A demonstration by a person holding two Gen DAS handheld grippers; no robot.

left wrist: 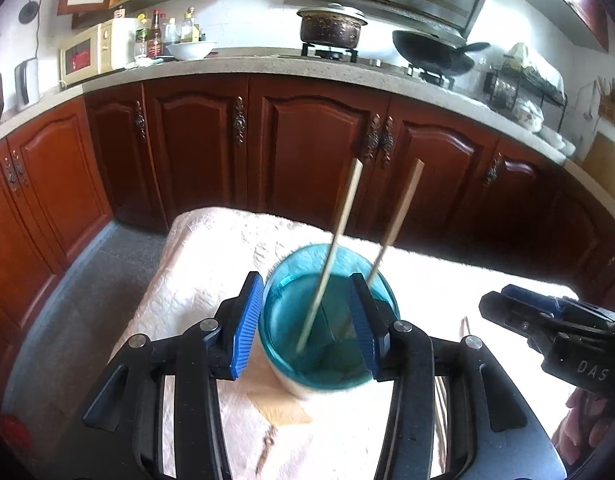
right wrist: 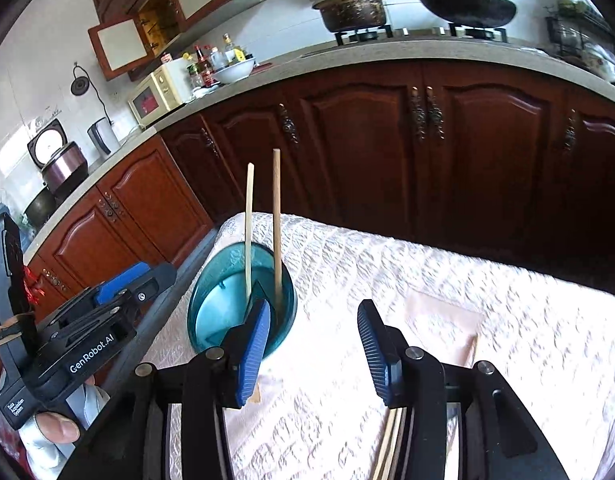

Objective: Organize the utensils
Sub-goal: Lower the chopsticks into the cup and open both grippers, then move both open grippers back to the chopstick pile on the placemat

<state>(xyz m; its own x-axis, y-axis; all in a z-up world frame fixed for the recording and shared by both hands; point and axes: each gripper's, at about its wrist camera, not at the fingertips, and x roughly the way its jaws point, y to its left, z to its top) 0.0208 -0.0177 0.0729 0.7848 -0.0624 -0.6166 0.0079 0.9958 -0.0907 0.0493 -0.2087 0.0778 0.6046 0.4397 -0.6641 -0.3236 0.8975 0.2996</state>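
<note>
A blue translucent cup (left wrist: 331,320) stands on the white quilted table (left wrist: 211,264) with two wooden chopsticks (left wrist: 339,236) leaning in it. My left gripper (left wrist: 309,320) is open, its blue pads on either side of the cup; contact is unclear. In the right wrist view the cup (right wrist: 223,312) and chopsticks (right wrist: 276,220) stand left of centre. My right gripper (right wrist: 313,350) is open and empty, just right of the cup. More chopsticks (right wrist: 391,444) lie on the cloth under it.
A tan paper sheet (right wrist: 447,320) lies on the cloth. Dark wooden cabinets (left wrist: 307,148) and a counter with stove, pot and wok stand beyond the table's far edge. The table's left edge drops to a grey floor (left wrist: 87,300).
</note>
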